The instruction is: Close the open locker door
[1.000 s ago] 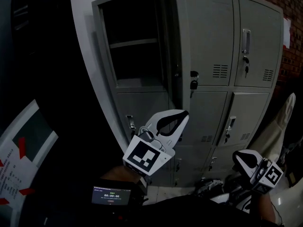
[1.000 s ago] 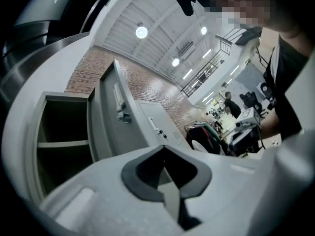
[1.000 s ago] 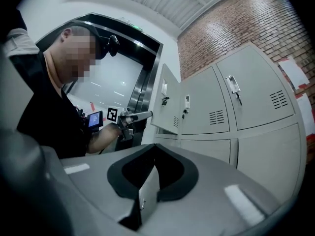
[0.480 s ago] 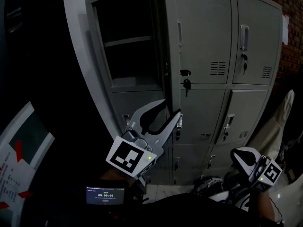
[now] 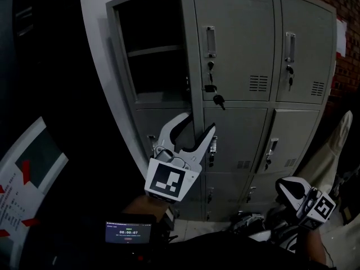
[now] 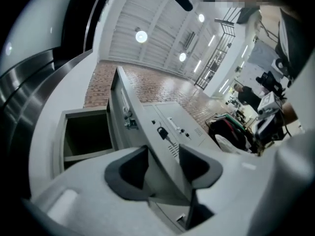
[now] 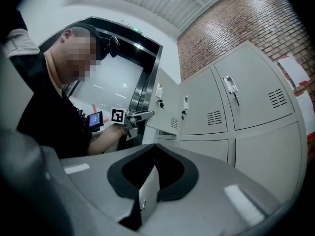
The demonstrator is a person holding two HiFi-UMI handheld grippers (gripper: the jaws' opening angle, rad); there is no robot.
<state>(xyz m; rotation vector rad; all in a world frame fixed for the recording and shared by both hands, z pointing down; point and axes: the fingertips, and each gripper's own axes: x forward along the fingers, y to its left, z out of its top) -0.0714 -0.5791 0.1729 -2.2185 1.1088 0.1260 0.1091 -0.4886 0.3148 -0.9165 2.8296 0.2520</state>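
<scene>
A grey locker bank (image 5: 247, 134) has its top-left compartment (image 5: 154, 55) open. Its door (image 5: 187, 49) stands out edge-on toward me, with keys (image 5: 217, 100) hanging from its lock. My left gripper (image 5: 197, 122) is raised under the door's lower free corner. Its jaws are opening, and in the left gripper view the door (image 6: 139, 117) runs down between the spread pads of the left gripper (image 6: 162, 154) without being pressed. My right gripper (image 5: 289, 187) hangs low at the right. The right gripper (image 7: 154, 149) has its tips together and holds nothing. The open door (image 7: 165, 112) also shows there.
Closed locker doors (image 5: 304, 44) fill the bank to the right, with a brick wall (image 5: 346, 38) beyond. A white pillar (image 5: 95, 38) stands left of the lockers. A red-and-white sign (image 5: 28, 179) leans at the lower left. A small screen (image 5: 128, 231) sits on my left wrist.
The left jaws, shut a second ago, have spread open around the door's lower edge. The door has shifted left in the head view. The right gripper has stayed put.
</scene>
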